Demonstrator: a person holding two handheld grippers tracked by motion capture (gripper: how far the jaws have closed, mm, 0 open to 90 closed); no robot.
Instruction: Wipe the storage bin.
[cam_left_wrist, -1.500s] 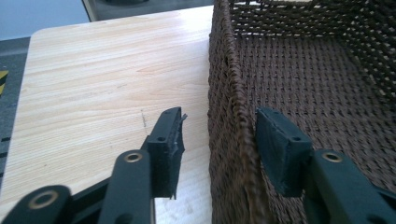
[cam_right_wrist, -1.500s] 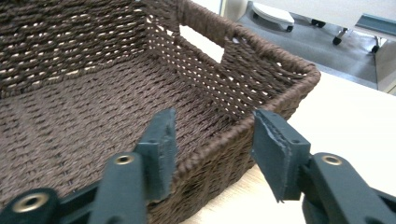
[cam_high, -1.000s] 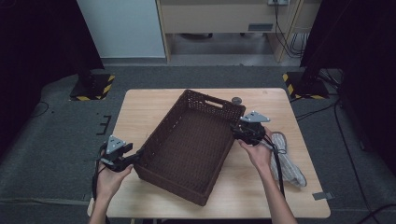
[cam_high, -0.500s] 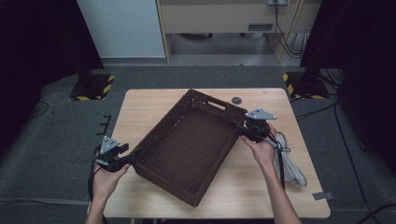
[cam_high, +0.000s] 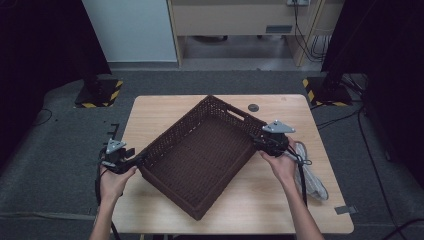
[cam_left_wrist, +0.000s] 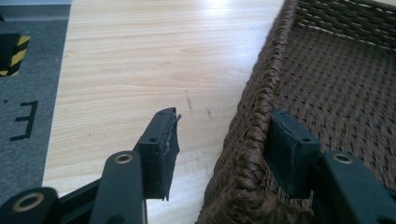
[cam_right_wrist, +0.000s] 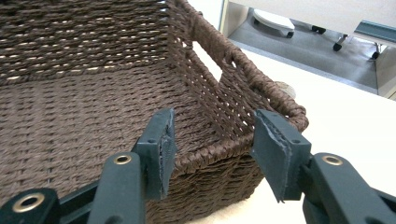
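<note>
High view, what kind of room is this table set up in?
Probably a lab or recording studio, not a home: one bare wooden table on grey carpet, black stands on hazard-striped bases at both sides, and loose cables by the back wall.

Colour rundown from my end: the basket (cam_high: 200, 160) is dark brown all over, tight woven rope pattern, with some paler strands catching light on the far wall. My left gripper (cam_left_wrist: 219, 140) and right gripper (cam_right_wrist: 212, 144) both have matte black jaws with brass-coloured rivets. The table (cam_high: 150, 115) is pale wood with fine grain lines. At 9 o'clock on the grey floor there's a yellow-and-black hazard stripe (cam_left_wrist: 11, 51). A small dark disc (cam_high: 253, 107) sits at 1 o'clock.
</note>
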